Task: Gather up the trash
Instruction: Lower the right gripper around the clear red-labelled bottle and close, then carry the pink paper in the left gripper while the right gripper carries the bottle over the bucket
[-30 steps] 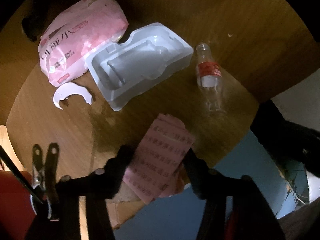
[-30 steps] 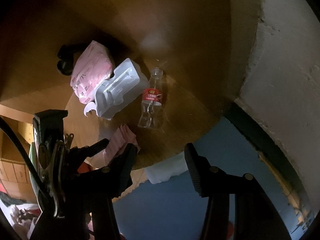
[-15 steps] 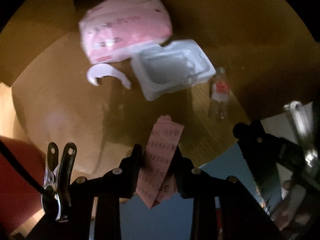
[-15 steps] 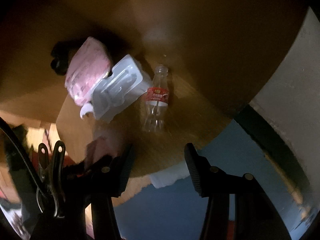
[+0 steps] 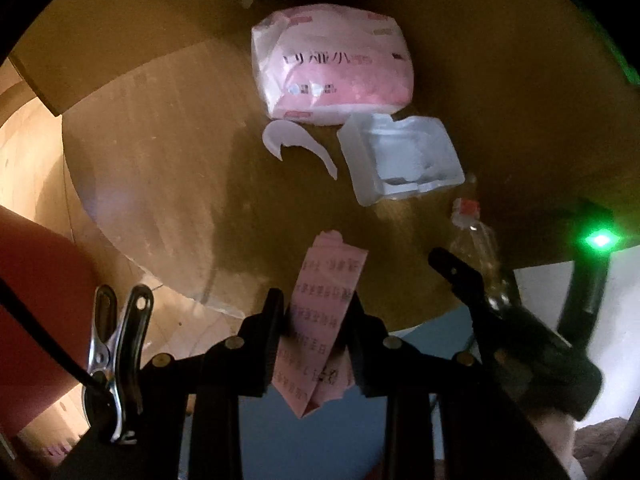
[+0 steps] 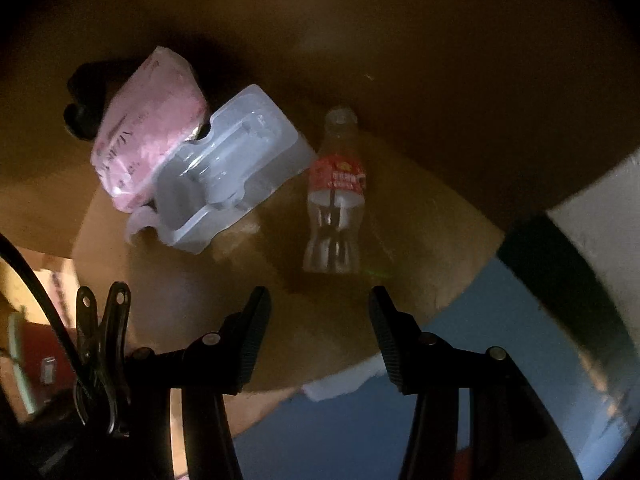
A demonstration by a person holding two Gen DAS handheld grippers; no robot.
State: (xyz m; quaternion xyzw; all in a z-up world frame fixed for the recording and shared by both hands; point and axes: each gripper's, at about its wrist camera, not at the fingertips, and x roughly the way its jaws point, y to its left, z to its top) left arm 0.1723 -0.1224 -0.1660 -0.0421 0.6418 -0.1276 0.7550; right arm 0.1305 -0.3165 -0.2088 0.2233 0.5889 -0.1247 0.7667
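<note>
My left gripper (image 5: 318,312) is shut on a pink printed paper slip (image 5: 324,280), held clear above the near edge of the round wooden table (image 5: 160,184). On the table lie a pink plastic bag (image 5: 332,64), a white moulded plastic tray (image 5: 400,156), a curved white scrap (image 5: 296,140) and a clear bottle with a red label (image 5: 476,240). My right gripper (image 6: 318,308) stands open and empty, pointing down just short of the bottle (image 6: 336,192). The bag (image 6: 148,128) and tray (image 6: 228,168) lie to the bottle's left.
A black object (image 6: 84,96) sits behind the pink bag. Blue floor (image 6: 340,432) shows below the table edge, with a white wall (image 6: 600,200) at the right. A red shape (image 5: 36,300) and pale wooden boards (image 5: 24,152) lie at the left.
My left gripper has shut on the pink slip, lifted it off the table edge and rolled. The right gripper has come down closer to the bottle, still open.
</note>
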